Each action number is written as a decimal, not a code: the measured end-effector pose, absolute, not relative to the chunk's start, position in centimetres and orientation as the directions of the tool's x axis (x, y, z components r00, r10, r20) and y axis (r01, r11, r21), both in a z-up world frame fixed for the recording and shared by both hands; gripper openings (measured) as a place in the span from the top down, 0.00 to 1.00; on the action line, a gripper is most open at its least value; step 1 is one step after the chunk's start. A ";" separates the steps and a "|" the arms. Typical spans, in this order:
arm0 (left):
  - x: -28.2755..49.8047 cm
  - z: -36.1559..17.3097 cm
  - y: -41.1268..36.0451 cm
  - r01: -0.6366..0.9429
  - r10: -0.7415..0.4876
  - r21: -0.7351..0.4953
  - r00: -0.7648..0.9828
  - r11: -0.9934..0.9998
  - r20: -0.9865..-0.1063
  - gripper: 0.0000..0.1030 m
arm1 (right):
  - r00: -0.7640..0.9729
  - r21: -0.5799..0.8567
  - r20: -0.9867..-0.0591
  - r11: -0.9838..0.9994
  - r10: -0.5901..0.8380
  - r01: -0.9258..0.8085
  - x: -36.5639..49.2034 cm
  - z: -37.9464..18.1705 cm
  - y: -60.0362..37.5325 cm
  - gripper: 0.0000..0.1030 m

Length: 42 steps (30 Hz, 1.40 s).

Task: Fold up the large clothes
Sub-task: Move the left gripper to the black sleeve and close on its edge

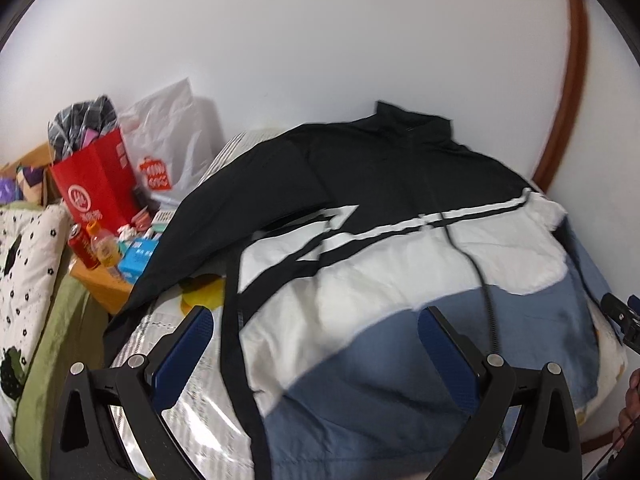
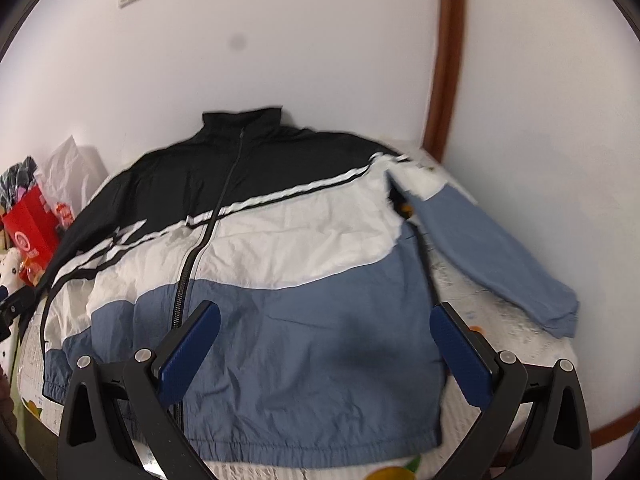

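Note:
A large zip jacket (image 2: 280, 248), black at the top, white in the middle and blue at the bottom, lies front-up and spread flat on a bed. In the left wrist view the jacket (image 1: 360, 272) has its black left sleeve (image 1: 192, 232) trailing off the bed edge. The blue right sleeve (image 2: 492, 248) lies stretched out to the right. My left gripper (image 1: 316, 320) hovers open over the jacket's lower left part. My right gripper (image 2: 324, 316) hovers open over the blue hem area. Neither holds anything.
A patterned bed cover (image 2: 500, 320) lies under the jacket. A white wall (image 2: 280, 40) stands behind the bed, with brown trim (image 2: 444, 80) at right. At left is a wooden side table (image 1: 108, 284) with a red bag (image 1: 96, 180), a white plastic bag (image 1: 168, 140), bottles and boxes.

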State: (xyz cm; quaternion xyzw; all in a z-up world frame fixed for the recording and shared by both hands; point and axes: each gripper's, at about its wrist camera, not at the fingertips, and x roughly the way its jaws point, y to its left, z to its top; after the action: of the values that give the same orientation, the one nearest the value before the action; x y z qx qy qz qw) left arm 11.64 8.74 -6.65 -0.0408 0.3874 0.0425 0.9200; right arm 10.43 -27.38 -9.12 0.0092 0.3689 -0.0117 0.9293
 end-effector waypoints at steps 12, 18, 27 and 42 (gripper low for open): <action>15.5 -9.4 14.1 -0.186 0.103 -0.026 0.649 0.982 -0.754 0.01 | 0.719 0.090 -0.691 0.996 0.079 -0.024 16.0 -10.4 -24.6 0.01; 16.3 -11.9 18.5 -0.232 0.116 -0.036 0.608 0.972 -0.785 0.16 | 0.716 0.070 -0.695 0.997 0.061 -0.017 17.2 -10.9 -23.6 0.09; 17.1 -14.2 22.2 -0.213 0.134 0.004 0.601 0.977 -0.788 0.29 | 0.685 0.023 -0.728 1.000 0.025 -0.012 18.5 -12.3 -21.0 0.10; 19.4 -15.7 23.0 -0.179 0.162 0.064 0.608 0.982 -0.777 0.86 | 0.672 -0.043 -0.740 0.999 -0.026 -0.008 18.2 -13.2 -18.1 0.10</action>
State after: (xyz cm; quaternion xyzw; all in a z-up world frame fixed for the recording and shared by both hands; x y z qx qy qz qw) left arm 19.36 23.01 -15.70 -0.0099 0.4324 0.0950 0.8966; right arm 18.20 -18.11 -13.17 -0.0214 0.4051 -0.0048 0.9140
